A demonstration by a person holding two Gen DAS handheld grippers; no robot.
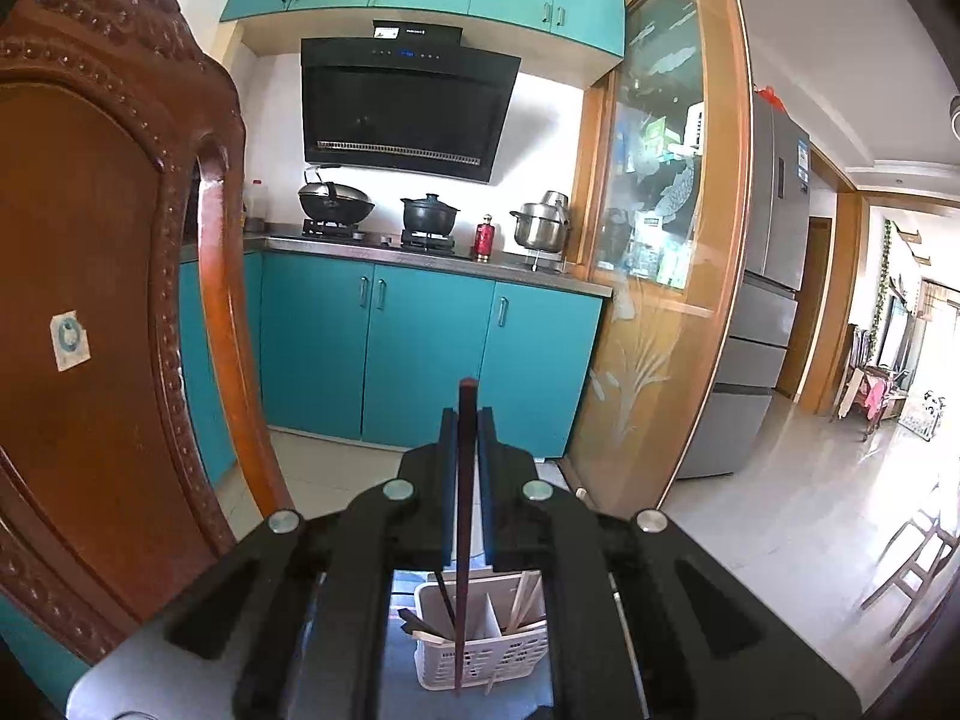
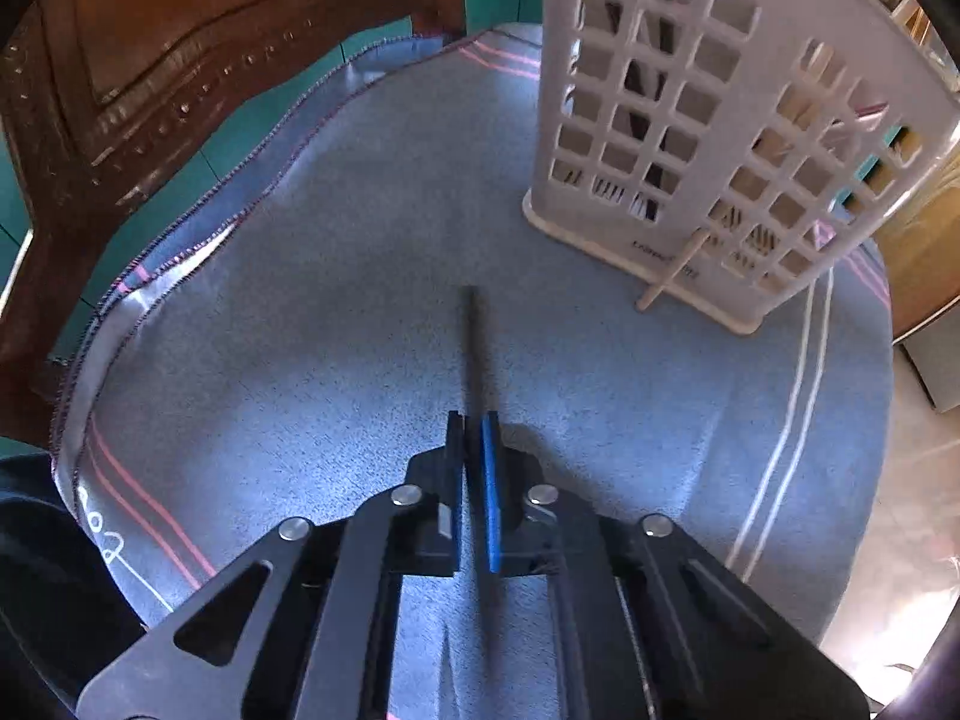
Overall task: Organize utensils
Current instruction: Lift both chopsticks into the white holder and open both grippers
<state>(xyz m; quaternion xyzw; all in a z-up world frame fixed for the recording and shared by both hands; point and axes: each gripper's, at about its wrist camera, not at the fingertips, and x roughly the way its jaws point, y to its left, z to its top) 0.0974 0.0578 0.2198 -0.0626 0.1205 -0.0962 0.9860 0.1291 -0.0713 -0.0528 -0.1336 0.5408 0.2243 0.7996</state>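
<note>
My left gripper (image 1: 467, 420) is shut on a dark red-brown chopstick (image 1: 465, 480) held upright, its lower end reaching down over the white slotted utensil basket (image 1: 522, 660) below. The basket holds several dark and pale chopsticks in two compartments. My right gripper (image 2: 474, 420) is shut on a dark chopstick (image 2: 474, 348) that points forward low over the blue-grey cloth (image 2: 300, 330). The same basket (image 2: 690, 90) stands ahead to the right, with a pale chopstick (image 2: 672, 270) sticking out through its lower wall.
A carved wooden chair (image 1: 108, 300) stands close on the left and shows behind the table in the right wrist view (image 2: 150, 60). Teal kitchen cabinets (image 1: 420, 348), a stove with pots and a glass sliding door (image 1: 660, 240) are beyond. The table edge drops off on the right.
</note>
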